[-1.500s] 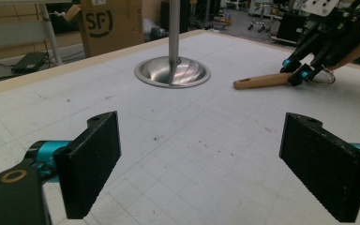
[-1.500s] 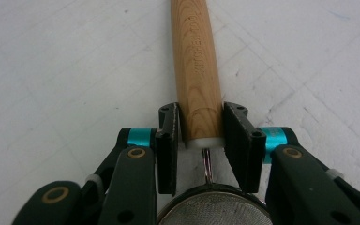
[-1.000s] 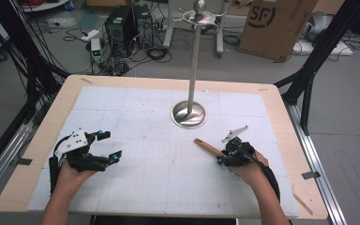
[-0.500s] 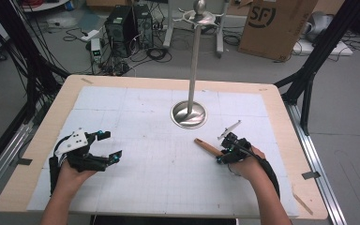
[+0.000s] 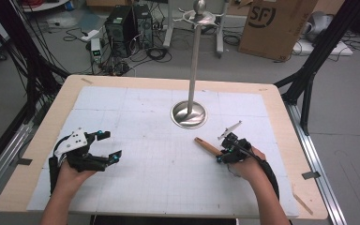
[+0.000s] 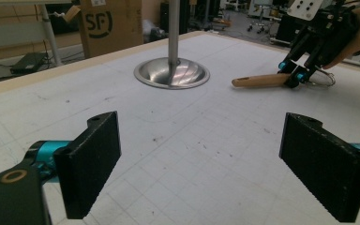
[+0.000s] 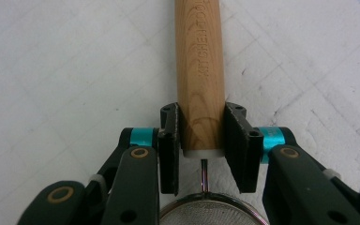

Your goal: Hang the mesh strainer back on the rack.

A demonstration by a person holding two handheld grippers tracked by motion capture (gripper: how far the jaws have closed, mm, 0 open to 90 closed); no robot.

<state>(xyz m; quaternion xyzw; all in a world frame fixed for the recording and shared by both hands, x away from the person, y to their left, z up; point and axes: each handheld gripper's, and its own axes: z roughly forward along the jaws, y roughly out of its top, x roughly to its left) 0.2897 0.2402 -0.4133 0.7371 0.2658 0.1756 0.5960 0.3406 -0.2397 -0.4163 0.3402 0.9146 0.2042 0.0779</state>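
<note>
Right now I have the right gripper (image 7: 201, 140) clamped on the round light-wood handle (image 7: 200, 70) of a small kitchen strainer, both black jaws pressed flat against its sides near the end where a thin metal stem leaves the wood. In the right gripper view the curved steel rim and fine mesh of the strainer's bowl (image 7: 211, 213) sit just below the jaws, and stamped lettering runs along the handle. From the high view the handle (image 5: 207, 146) points up and to the left from the right gripper (image 5: 226, 152), low over the white gridded mat (image 5: 136, 108) on the pale wooden table (image 5: 281, 101), right of centre and near the person's side. A shiny metal stand — a dished round base (image 5: 189, 115) with a tall thin pole (image 5: 195, 56) — rises a little beyond it, near but apart. The left gripper (image 5: 104, 146) rests over the mat's left part, well apart from the strainer, its jaws spread wide with nothing between them; the left gripper view shows bare mat in the gap, with the stand's base (image 6: 172, 74) and the wooden handle (image 6: 258, 81) farther off.
</note>
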